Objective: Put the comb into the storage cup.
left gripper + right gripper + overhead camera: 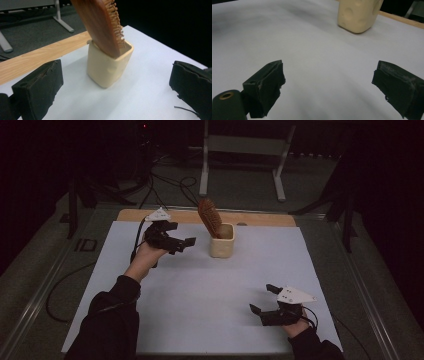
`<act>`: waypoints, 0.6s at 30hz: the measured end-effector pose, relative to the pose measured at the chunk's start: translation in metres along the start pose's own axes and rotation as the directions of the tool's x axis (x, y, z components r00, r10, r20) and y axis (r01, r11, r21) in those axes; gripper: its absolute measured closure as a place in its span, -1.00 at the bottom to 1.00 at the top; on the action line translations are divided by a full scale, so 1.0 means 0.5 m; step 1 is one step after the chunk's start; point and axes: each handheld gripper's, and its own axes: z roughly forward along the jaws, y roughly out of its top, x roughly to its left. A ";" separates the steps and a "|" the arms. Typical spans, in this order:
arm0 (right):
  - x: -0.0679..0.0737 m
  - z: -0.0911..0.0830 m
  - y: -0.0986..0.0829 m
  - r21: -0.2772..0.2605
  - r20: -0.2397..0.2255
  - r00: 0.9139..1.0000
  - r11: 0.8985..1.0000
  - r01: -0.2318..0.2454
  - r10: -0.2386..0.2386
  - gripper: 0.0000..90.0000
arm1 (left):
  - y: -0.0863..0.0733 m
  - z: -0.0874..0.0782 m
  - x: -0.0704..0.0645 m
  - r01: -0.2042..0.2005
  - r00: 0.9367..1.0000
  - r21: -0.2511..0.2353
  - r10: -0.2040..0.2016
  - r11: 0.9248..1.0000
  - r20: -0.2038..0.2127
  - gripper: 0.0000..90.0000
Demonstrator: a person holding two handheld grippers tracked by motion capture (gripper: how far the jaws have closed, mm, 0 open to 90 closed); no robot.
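A cream ceramic cup (222, 241) stands upright on the white mat, toward the back middle. A brown wooden hairbrush (210, 216) sticks up out of it, leaning left, bristles facing right. My left gripper (181, 234) hovers just left of the cup, open and holding nothing. In the left gripper view the cup (110, 66) and the brush (102, 25) sit a short way ahead between the spread jaws of the left gripper (116, 85). My right gripper (263, 298) rests low near the mat's front right, open and empty. Its own view shows the cup (358, 15) far ahead.
The white mat (200, 290) covers most of the table, with a wooden strip (260, 219) showing along the back. Behind the table stand a white metal frame (205, 165) and loose cables (170, 185) on a dark floor.
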 end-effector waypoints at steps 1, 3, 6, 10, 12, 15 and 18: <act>0.000 0.000 0.000 -0.001 0.002 1.000 1.000 0.001 -0.001 -0.81 | -0.004 -0.005 0.000 0.003 1.000 0.004 -0.003 1.000 0.005 -1.00; 0.000 0.000 0.000 0.000 0.000 1.000 1.000 0.002 -0.002 -0.81 | -0.012 -0.017 -0.001 0.001 1.000 0.001 -0.001 1.000 0.003 -1.00; 0.001 0.000 0.001 -0.003 0.005 1.000 1.000 0.004 -0.004 -0.81 | -0.026 -0.037 -0.003 -0.004 1.000 0.002 0.004 1.000 0.007 -1.00; 0.003 0.003 0.001 0.002 0.008 1.000 1.000 0.017 -0.017 -0.81 | -0.049 -0.062 -0.006 0.002 1.000 -0.007 -0.002 1.000 0.013 -1.00; 0.004 0.003 0.002 0.000 0.011 1.000 1.000 0.023 -0.023 -0.81 | -0.062 -0.073 -0.009 -0.004 1.000 -0.006 0.004 1.000 0.019 -1.00; 0.003 0.004 0.001 0.001 0.007 1.000 1.000 0.016 -0.016 -0.81 | -0.086 -0.092 -0.013 -0.006 1.000 -0.006 0.006 1.000 0.020 -1.00; 0.002 0.005 0.002 0.002 0.007 1.000 1.000 0.016 -0.016 -0.81 | -0.109 -0.109 -0.017 -0.011 1.000 0.000 0.011 1.000 0.020 -1.00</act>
